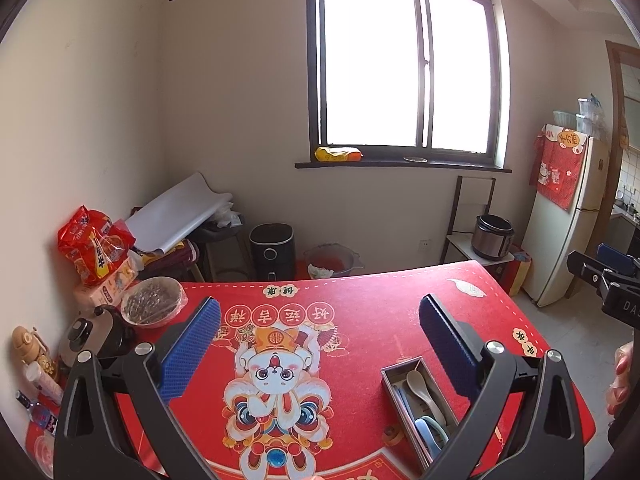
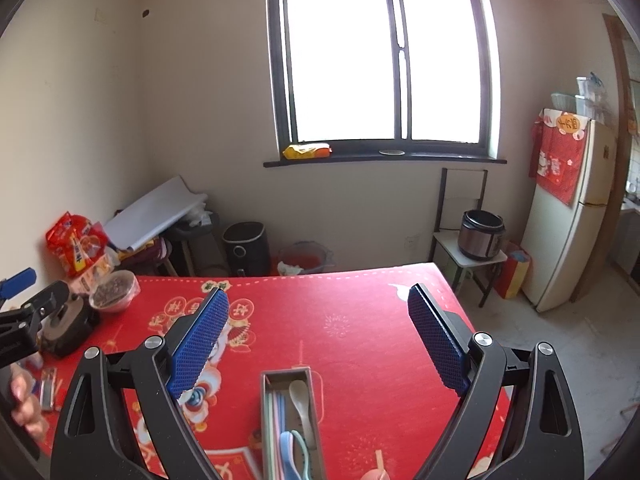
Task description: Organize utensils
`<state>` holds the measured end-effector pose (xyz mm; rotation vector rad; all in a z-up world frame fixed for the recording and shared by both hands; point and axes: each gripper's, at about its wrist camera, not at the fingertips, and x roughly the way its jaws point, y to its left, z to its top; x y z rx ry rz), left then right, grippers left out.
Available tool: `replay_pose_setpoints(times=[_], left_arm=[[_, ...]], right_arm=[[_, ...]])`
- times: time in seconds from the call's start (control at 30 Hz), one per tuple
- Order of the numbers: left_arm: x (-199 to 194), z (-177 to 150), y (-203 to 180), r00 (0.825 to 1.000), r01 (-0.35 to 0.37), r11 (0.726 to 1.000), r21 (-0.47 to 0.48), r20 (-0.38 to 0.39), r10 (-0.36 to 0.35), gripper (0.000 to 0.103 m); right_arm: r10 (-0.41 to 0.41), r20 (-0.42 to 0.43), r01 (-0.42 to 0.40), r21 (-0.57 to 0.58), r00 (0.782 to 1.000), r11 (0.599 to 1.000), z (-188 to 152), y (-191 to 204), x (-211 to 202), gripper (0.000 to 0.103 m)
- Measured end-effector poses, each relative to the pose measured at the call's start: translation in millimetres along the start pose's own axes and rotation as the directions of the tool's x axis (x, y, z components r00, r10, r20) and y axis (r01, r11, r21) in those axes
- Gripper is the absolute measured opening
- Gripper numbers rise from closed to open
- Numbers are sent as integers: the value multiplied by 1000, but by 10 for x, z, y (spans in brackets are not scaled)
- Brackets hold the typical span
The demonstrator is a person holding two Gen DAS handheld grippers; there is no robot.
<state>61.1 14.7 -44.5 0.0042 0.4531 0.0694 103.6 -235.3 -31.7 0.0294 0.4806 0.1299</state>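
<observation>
A wide window [image 1: 404,60] lights the room behind my desk [image 1: 360,312], which is covered by a red festive mat printed with a cartoon figure. A white fridge [image 2: 568,216] with a red cloth hung over it stands at the far right, and a black air fryer [image 1: 273,250] sits on the floor under the sill beside a rice cooker [image 2: 481,235] resting on a small stand.

I hold my left gripper [image 1: 320,344] above the middle of the desk, its blue-padded fingers [image 1: 192,350] spread wide and holding nothing. My right gripper [image 2: 320,340] hangs the same way, released and empty, directly over the utensil box [image 2: 268,400]. That narrow metal box lies on the mat near the desk's front right area, seen to the right between my left gripper's fingers.

Inside it lie a pale spoon [image 2: 301,400], pastel chopsticks along one wall, and blue and green spoon handles [image 2: 294,454] at the near end.

At the desk's left edge sit a covered bowl of dark food [image 1: 154,300], a dark kettle [image 1: 94,334] and a red snack bag [image 1: 94,246].
</observation>
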Motion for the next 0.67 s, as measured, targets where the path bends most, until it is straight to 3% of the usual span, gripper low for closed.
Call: replay_pose_setpoints(times=[0.67], left_arm=[[-60, 4, 1, 1000, 5, 1000, 2, 18, -5, 97]], right_arm=[[-52, 13, 52, 7, 999, 999, -15, -49, -87, 88]])
